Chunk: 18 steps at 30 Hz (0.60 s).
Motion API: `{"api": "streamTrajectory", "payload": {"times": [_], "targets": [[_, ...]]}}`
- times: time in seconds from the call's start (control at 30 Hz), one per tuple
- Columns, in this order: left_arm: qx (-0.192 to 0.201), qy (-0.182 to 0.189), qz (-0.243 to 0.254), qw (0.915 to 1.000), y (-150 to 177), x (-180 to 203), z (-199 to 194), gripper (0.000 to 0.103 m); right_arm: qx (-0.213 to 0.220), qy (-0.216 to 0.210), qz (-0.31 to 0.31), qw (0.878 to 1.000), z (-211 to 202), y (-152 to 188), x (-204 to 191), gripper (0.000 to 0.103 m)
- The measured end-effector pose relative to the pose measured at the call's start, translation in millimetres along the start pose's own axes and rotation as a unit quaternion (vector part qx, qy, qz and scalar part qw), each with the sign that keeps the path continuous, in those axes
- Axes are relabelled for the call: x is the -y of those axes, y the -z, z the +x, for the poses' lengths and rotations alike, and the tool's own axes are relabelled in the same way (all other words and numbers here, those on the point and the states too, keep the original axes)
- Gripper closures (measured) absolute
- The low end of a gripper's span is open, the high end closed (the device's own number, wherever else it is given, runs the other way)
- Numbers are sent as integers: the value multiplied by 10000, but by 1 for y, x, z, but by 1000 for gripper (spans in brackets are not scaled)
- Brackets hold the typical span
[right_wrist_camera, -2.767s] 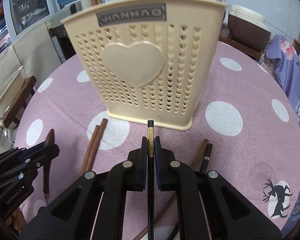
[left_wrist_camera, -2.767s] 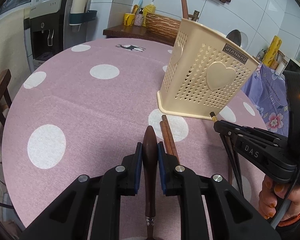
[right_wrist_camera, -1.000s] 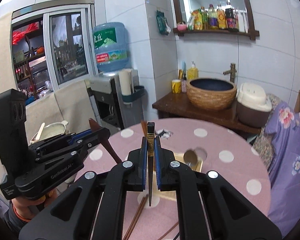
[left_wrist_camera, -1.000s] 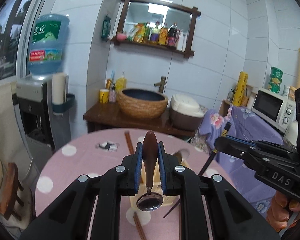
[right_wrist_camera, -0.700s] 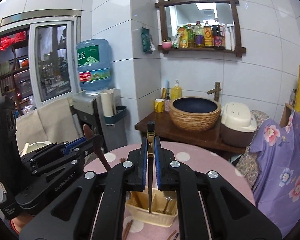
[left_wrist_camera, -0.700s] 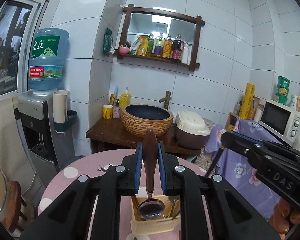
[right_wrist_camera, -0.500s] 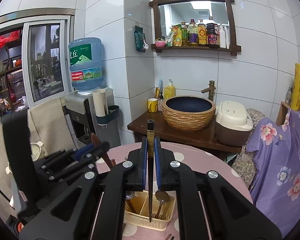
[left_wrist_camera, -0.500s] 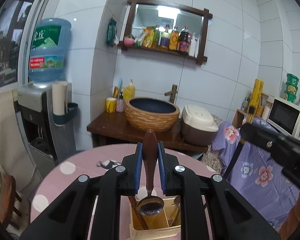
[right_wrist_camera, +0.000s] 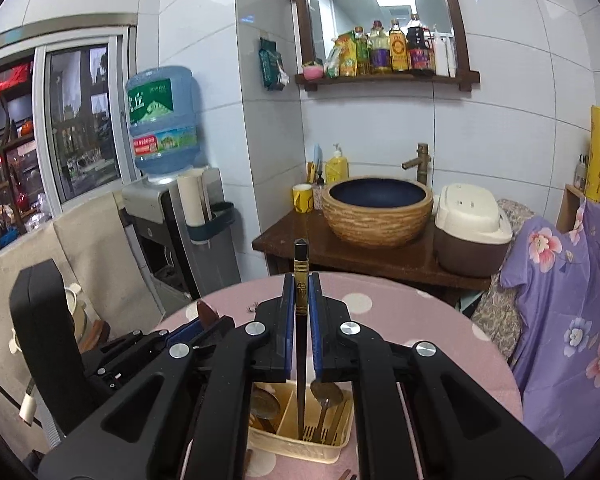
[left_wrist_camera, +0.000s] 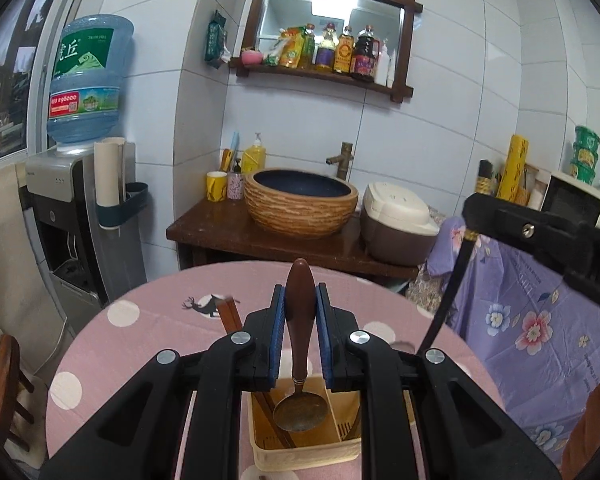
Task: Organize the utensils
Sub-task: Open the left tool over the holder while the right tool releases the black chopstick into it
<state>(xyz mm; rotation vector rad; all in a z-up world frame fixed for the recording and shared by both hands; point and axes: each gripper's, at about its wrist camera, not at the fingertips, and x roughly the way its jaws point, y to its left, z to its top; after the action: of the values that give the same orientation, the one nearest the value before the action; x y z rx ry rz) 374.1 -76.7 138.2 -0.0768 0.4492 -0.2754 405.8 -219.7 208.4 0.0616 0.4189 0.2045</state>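
While the left wrist view looks out over the pink dotted table (left_wrist_camera: 140,320), the left claw (left_wrist_camera: 300,320) is clenched on a spoon (left_wrist_camera: 299,360) by its brown wooden handle, bowl hanging down over the cream caddy (left_wrist_camera: 304,456) directly beneath. Brown chopsticks (left_wrist_camera: 230,316) lean in the caddy's left compartment, their tops poking up beside the claw's left finger. Claw arms block most of the caddy rim. At right the right claw's black body (left_wrist_camera: 540,236) crosses the frame, and a black chopstick (left_wrist_camera: 448,300) slants down from it toward the caddy's right side. Behind the table: woven basin (left_wrist_camera: 302,210), rice cooker (left_wrist_camera: 398,220), water dispenser (left_wrist_camera: 72,216), purple floral cloth (left_wrist_camera: 540,320).

From the right wrist view, right claw (right_wrist_camera: 299,312) grasps the black chopstick (right_wrist_camera: 300,340) upright, gold-banded top above the pads, tip down inside the caddy (right_wrist_camera: 300,446) near a middle divider; exact compartment unclear. Metal spoon and forks (right_wrist_camera: 324,412) stand in the compartment just right of it, another spoon bowl (right_wrist_camera: 266,406) on the left side. Left claw (right_wrist_camera: 204,324) sits low left, brown handle tip showing, its arms covering the caddy's left edge. Basin (right_wrist_camera: 376,210) and cooker (right_wrist_camera: 472,232) stand beyond the table (right_wrist_camera: 420,320).
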Motion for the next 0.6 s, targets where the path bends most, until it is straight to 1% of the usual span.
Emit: {"api": "streamTrajectory", "payload": {"times": [0.27,0.37,0.47,0.53,0.57,0.6], "targets": [[-465,77,28,9989,32,-5,20,87,-503,32,93,9987,30,50,8,95],[-605,80,66,9981,40,-3,25,87,-444,69,113,9989,30,57,11,95],[-597,55,94,9982,45,-3,27,87,-432,50,154,9989,29,60,13,95],[-646,145,84,9978,45,-2,27,87,-404,42,193,9990,29,61,14,94],[-680,188,83,9975,45,-2,25,86,-405,22,197,9990,29,62,14,92],[-692,199,86,9974,45,-2,24,80,-415,7,202,9989,30,64,14,79]]}}
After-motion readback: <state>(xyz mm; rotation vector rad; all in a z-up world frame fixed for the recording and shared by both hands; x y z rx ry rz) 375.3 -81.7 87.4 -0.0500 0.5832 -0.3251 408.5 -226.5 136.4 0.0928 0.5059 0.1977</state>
